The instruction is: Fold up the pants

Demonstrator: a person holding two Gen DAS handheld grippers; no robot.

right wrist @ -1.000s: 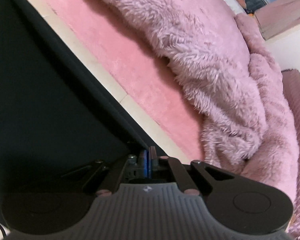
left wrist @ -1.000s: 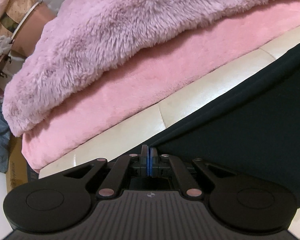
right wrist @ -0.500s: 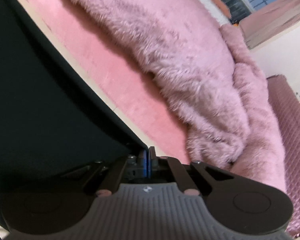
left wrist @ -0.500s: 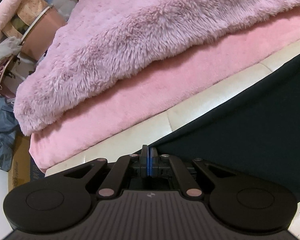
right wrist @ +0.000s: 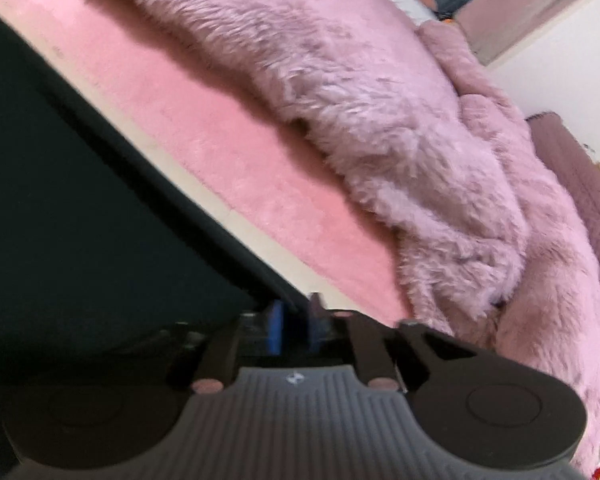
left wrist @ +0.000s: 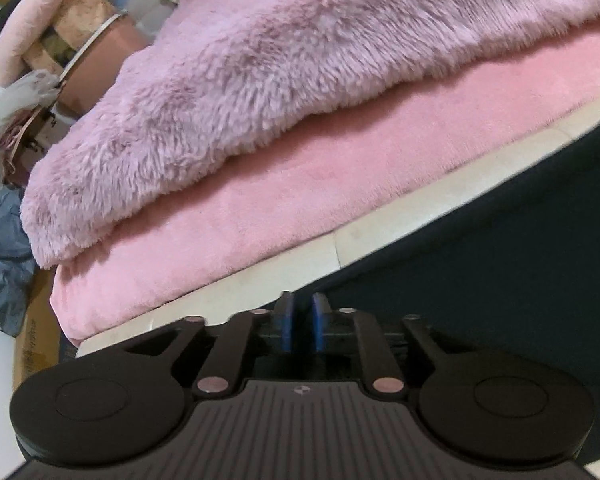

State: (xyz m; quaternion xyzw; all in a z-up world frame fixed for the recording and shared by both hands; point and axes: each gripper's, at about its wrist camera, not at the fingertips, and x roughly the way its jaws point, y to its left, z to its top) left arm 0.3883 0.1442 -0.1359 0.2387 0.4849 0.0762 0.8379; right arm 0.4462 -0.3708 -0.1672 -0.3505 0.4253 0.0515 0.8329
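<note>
The black pants [left wrist: 500, 264] lie flat on a cream surface [left wrist: 380, 236], filling the right of the left wrist view and the left of the right wrist view [right wrist: 80, 220]. My left gripper [left wrist: 300, 304] sits at the pants' left corner with its blue pads slightly apart; the cloth edge lies just beyond the pads. My right gripper [right wrist: 296, 312] sits at the pants' right corner, pads slightly apart, the black hem running between or just past them.
A pink fleece sheet [left wrist: 260, 216] and a fluffy mauve blanket [left wrist: 280, 72] lie just beyond the pants. Bags and boxes [left wrist: 60, 60] are piled at the far left. A wall and window [right wrist: 520, 20] are at the far right.
Both grippers were shut on the pants' corners and have now opened a little. Both have moved down toward the surface, and the cloth lies flatter.
</note>
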